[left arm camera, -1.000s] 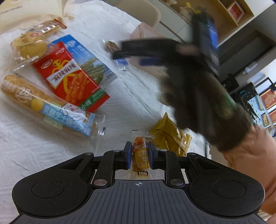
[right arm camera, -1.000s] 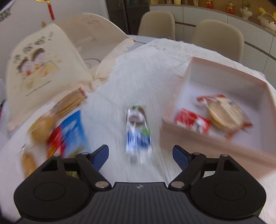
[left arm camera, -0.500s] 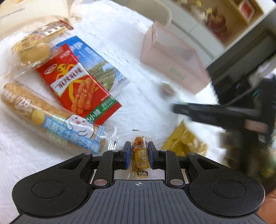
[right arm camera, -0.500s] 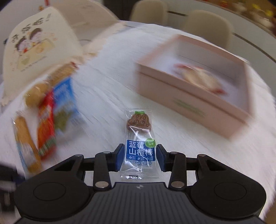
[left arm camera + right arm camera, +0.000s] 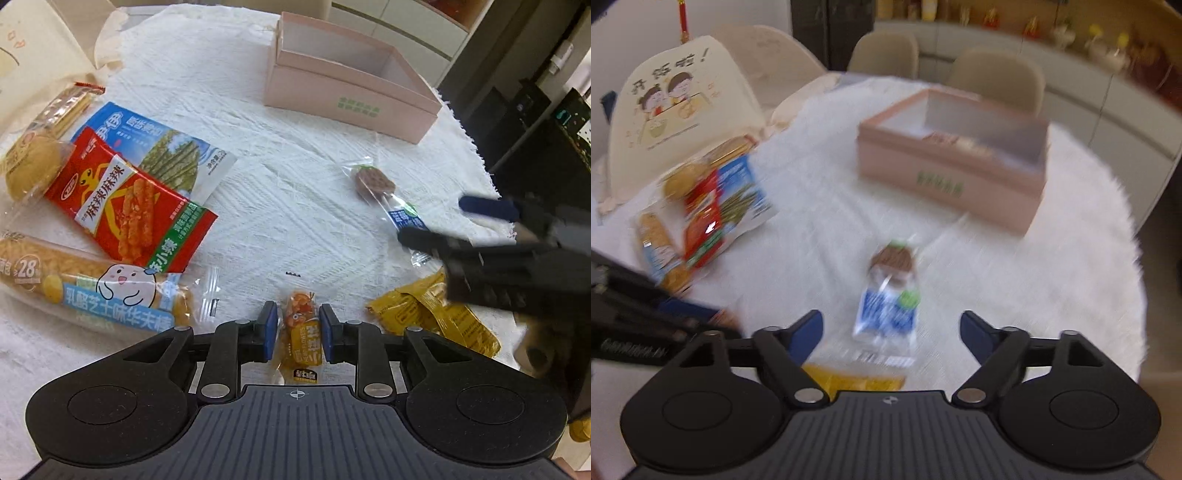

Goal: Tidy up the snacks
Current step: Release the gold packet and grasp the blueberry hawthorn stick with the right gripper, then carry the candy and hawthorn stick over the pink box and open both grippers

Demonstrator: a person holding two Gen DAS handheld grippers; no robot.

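Right now your left gripper (image 5: pixel 298 334) has the small orange sausage packet (image 5: pixel 302 336) between its blue pads as they ease apart; whether they still press it is hard to tell. Your right gripper (image 5: pixel 892 330) is spreading wide over the blue-labelled hawthorn lollipop (image 5: pixel 891 295) lying on the white tablecloth (image 5: pixel 295 206), near the pink box (image 5: pixel 351 99).

White tablecloth (image 5: pixel 295 206), beige chairs (image 5: pixel 997 79), cartoon-printed cover (image 5: pixel 679 110) at table's edge.
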